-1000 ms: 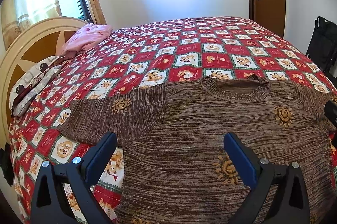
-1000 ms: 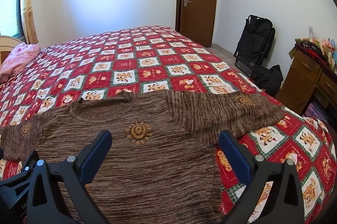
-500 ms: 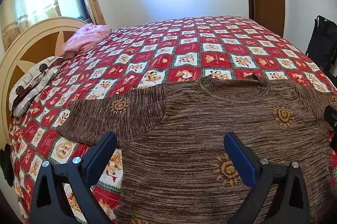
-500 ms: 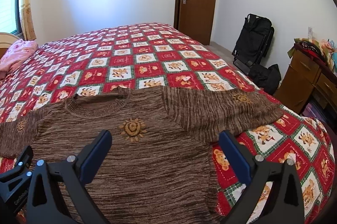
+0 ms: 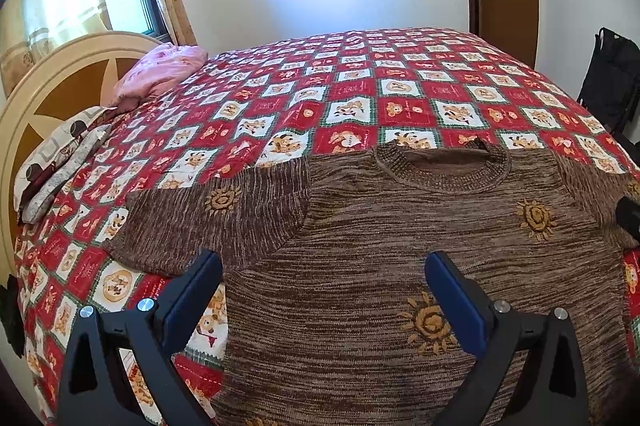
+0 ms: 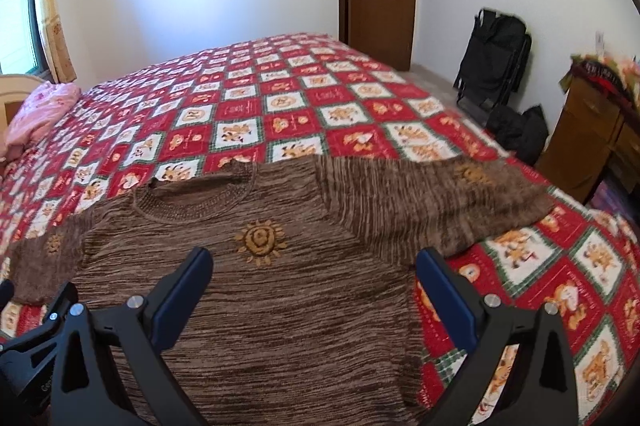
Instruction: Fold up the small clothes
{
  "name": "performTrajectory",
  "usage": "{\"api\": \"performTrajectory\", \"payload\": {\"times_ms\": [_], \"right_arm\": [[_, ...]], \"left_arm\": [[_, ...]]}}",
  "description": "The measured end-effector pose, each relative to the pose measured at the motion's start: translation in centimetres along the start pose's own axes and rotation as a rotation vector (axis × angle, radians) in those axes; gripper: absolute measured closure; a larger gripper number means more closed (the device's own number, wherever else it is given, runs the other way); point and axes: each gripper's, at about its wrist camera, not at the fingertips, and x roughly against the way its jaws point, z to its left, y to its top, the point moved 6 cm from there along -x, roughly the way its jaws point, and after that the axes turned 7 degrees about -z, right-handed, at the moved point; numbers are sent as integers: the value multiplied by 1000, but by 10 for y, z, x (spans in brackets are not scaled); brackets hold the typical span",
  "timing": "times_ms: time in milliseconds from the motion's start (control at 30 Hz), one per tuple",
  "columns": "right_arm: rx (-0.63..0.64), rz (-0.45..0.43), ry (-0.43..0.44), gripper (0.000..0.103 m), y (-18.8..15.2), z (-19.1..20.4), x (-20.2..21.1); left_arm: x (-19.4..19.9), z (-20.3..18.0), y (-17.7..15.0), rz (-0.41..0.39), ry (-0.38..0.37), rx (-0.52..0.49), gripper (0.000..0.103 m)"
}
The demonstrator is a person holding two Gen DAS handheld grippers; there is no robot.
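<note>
A small brown knit sweater (image 5: 392,246) with orange sun motifs lies flat, front up, on the bed, both sleeves spread sideways. It also shows in the right wrist view (image 6: 280,266). My left gripper (image 5: 324,290) is open and empty, hovering above the sweater's left side near the left sleeve (image 5: 208,222). My right gripper (image 6: 314,286) is open and empty, above the sweater's right side, near the right sleeve (image 6: 440,206). The sweater's bottom hem is hidden below both views.
The bed has a red and white checkered quilt (image 5: 360,98). A pink garment (image 5: 160,74) and folded cloths (image 5: 56,162) lie by the headboard (image 5: 52,98). A black folded chair (image 6: 492,58), bags and a wooden dresser (image 6: 592,142) stand right of the bed.
The right gripper has shifted a little, so the sweater sits further right and higher in its view. The left gripper has barely moved. Both stay open.
</note>
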Motion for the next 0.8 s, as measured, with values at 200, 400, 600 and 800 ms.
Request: {"api": "performTrajectory", "payload": {"times_ms": [200, 400, 600, 800], "right_arm": [[-96, 30, -66, 19, 11, -60, -13], [-261, 40, -237, 32, 32, -174, -18], [-421, 146, -305, 47, 27, -272, -43], [-473, 263, -280, 52, 1, -295, -74]], "left_arm": [[-4, 11, 6, 0, 13, 10, 1], [-13, 20, 10, 3, 23, 17, 1], [-28, 23, 4, 59, 16, 51, 1], [-36, 15, 1, 81, 12, 41, 1]]}}
